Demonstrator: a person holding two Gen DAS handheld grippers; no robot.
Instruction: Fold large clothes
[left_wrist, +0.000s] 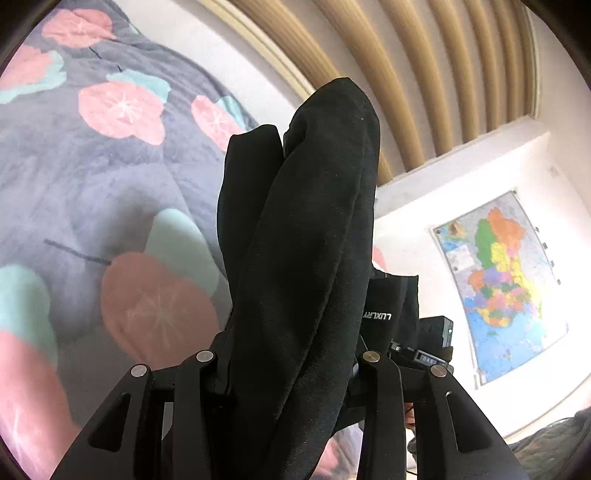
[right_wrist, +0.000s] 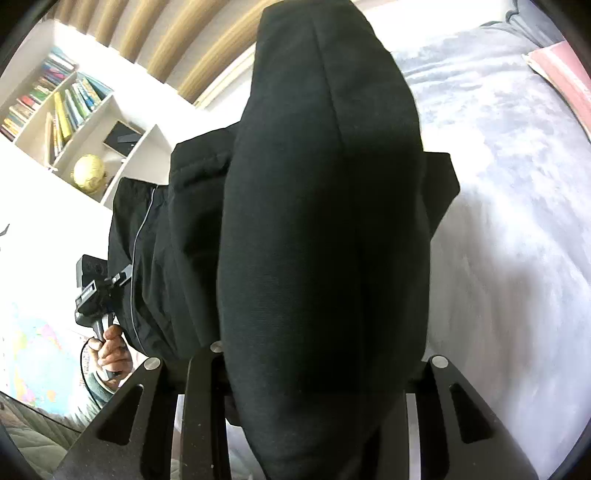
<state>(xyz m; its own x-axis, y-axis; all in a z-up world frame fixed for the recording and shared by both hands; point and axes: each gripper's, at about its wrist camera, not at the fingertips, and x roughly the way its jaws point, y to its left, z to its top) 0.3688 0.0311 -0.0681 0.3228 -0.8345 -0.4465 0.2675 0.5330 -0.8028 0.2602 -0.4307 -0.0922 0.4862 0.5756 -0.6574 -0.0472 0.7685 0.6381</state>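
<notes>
Two grippers clamping black garment, apparently clear above bed

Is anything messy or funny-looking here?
Only the black garment: it bulges in thick, bunched rolls through the left tool and the right tool, not yet flat or folded. The flowery blanket looks ordinary.
</notes>
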